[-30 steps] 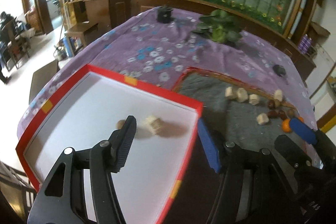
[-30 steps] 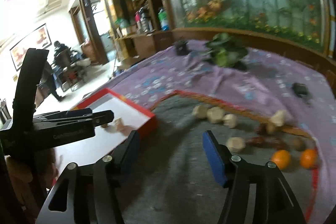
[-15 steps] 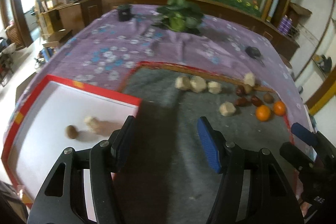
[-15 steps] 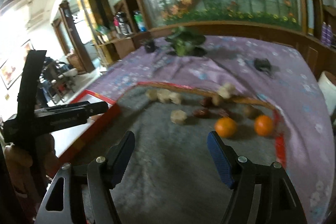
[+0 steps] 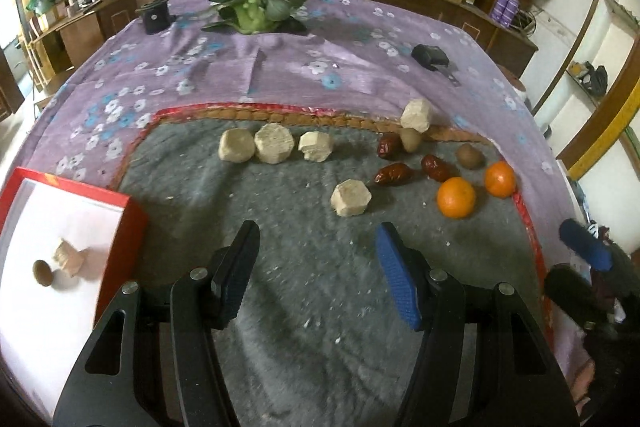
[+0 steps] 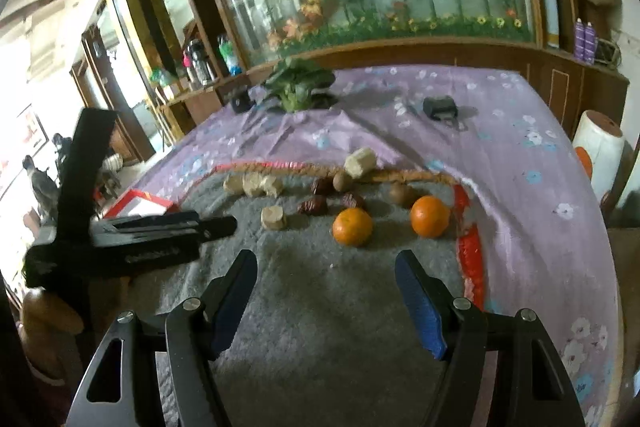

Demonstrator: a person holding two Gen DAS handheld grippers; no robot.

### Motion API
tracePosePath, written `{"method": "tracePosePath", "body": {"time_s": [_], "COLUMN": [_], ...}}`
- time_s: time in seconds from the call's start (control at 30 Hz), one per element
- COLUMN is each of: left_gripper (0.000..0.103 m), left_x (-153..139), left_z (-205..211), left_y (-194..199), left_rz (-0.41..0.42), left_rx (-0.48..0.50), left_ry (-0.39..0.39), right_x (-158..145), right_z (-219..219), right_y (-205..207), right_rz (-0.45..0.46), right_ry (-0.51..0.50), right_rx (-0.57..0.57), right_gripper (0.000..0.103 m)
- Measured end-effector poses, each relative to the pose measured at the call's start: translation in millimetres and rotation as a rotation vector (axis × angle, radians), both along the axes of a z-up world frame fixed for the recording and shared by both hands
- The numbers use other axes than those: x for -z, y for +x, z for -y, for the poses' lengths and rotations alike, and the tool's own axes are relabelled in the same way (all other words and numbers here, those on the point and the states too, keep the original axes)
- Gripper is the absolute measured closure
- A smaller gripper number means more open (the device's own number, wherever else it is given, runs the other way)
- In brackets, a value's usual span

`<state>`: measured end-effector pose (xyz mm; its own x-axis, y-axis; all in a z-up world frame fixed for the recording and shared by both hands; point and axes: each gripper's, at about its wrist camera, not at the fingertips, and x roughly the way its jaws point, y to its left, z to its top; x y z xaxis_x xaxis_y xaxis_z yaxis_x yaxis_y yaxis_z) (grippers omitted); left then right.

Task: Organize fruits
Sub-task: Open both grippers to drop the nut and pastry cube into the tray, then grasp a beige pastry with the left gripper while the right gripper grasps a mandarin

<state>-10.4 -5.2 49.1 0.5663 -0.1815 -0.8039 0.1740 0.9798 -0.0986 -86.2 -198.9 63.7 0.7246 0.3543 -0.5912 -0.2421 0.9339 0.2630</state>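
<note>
On the grey mat: the loose fruit lies in a spread group toward its far side, over a purple flowered cloth.

Left gripper (image 5: pixel 316 247): jaws wide apart with nothing between them, held above bare grey mat (image 5: pixel 280 307); the nearest beige chunk (image 5: pixel 351 197) sits just beyond the gap at about 12 o'clock.

Right gripper (image 6: pixel 326 277): jaws wide apart and empty, above the mat; in its own view the near orange (image 6: pixel 352 226) lies straight ahead at 12 o'clock.

Oranges: two, close together but apart; in the left view the near orange (image 5: pixel 456 197) is at 2 o'clock from the left gripper, the far orange (image 5: pixel 499 179) beyond it beside the mat's red border.

Dates: three dark red dates (image 5: pixel 394 174) between the beige chunk and the oranges, at about 1 o'clock.

Kiwis: one kiwi (image 5: pixel 471 155) behind the oranges; another (image 5: pixel 410 139) touching a date near the border.

Beige row: three beige pieces (image 5: pixel 275 143) side by side at 11 o'clock; a fifth piece (image 5: pixel 417 115) rests on the mat's far border.

Red box (image 5: pixel 120 247): at 9 o'clock in the left view, white inside, holding one beige piece (image 5: pixel 69 258) and one small brown fruit (image 5: pixel 42 271) just beside it.

Far table: leafy vegetable (image 5: pixel 256 1) at 12 o'clock, a black object (image 5: pixel 155 15) to its left, another black object (image 5: pixel 430 55) at 1 o'clock.
</note>
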Motion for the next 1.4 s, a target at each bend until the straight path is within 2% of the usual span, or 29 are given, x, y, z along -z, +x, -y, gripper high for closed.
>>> {"method": "tracePosePath", "body": {"time_s": [0.1,0.2,0.3,0.37,0.5,0.77,0.9,0.93,1.0,1.07,1.13,1.4], "left_gripper": [0.042,0.042,0.042,0.042,0.042,0.043,0.043,0.045,0.059,0.065,0.078,0.078], "left_x": [5,10,15,17,22,28,32,32,33,32,30,24], "left_z": [5,9,12,13,20,31,30,29,25,22,23,15], "left_y": [7,12,17,20,26,34,41,42,44,45,43,29], "left_rz": [-0.012,-0.015,-0.024,-0.031,-0.040,-0.040,-0.044,-0.037,-0.031,-0.034,-0.038,-0.032], "left_rx": [0.009,0.015,0.018,0.020,0.023,0.029,0.017,0.016,0.015,0.029,0.053,0.048], "left_ry": [0.008,0.021,0.026,0.022,0.033,0.066,0.069,0.064,0.050,0.033,0.024,0.033], "right_x": [-3,2,7,7,13,19,22,23,24,27,29,36], "right_z": [1,-3,-9,-10,-4,-11,-15,-16,-16,-18,-19,-27], "right_y": [-1,6,12,13,19,24,29,30,31,36,39,57], "right_rz": [0.052,0.032,0.021,0.013,-0.026,-0.033,-0.046,-0.050,-0.056,-0.071,-0.082,-0.111], "right_ry": [-0.008,-0.029,-0.113,-0.133,-0.085,-0.125,-0.132,-0.127,-0.126,-0.123,-0.118,-0.128], "right_rx": [-0.010,-0.040,-0.033,-0.020,-0.027,-0.032,-0.044,-0.054,-0.058,-0.070,-0.072,-0.072], "right_gripper": [0.030,0.027,0.027,0.027,0.027,0.027,0.030,0.031,0.035,0.038,0.039,0.039]}}
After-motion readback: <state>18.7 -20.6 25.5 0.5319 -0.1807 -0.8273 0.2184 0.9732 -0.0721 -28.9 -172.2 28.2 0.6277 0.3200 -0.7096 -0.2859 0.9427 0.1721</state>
